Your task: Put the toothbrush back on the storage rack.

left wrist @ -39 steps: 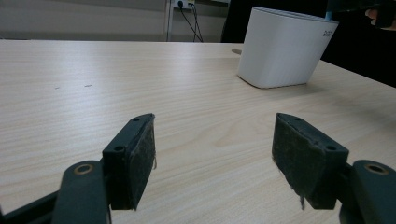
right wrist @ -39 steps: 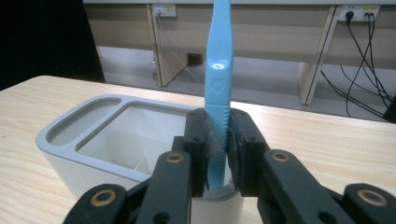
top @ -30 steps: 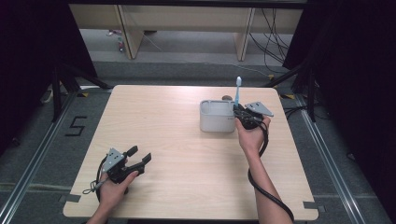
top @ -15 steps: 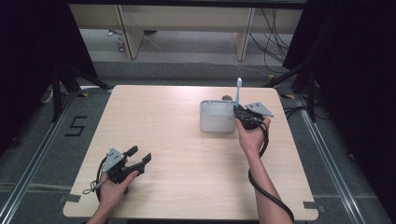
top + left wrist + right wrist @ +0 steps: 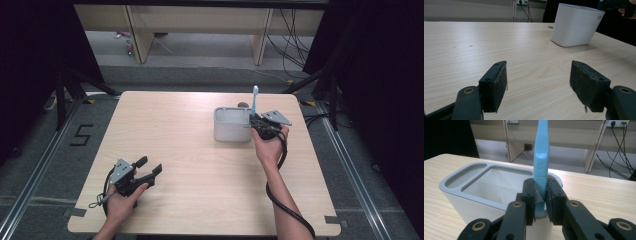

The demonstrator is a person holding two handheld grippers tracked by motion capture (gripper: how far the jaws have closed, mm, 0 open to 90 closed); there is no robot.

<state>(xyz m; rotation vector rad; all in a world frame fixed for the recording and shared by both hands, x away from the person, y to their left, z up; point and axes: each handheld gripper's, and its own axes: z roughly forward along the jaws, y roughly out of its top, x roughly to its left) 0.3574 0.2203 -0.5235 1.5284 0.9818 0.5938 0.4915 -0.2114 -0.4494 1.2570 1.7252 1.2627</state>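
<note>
A light blue toothbrush (image 5: 540,162) stands upright, brush end up, and my right gripper (image 5: 541,197) is shut on its handle. It hangs over the right end of a white holder (image 5: 477,195) with compartments, its lower end just inside the rim. From above, the toothbrush (image 5: 254,100) rises beside the holder (image 5: 231,125) with the right gripper (image 5: 256,121) at the holder's right edge. My left gripper (image 5: 150,168) rests open near the table's front left, nothing between its pads (image 5: 499,82). The holder (image 5: 576,25) stands far ahead of it.
The wooden table (image 5: 200,165) bears little else. A small dark object (image 5: 242,105) lies just behind the holder. Wooden furniture legs and cables stand on the floor beyond the far edge. Dark curtains flank both sides.
</note>
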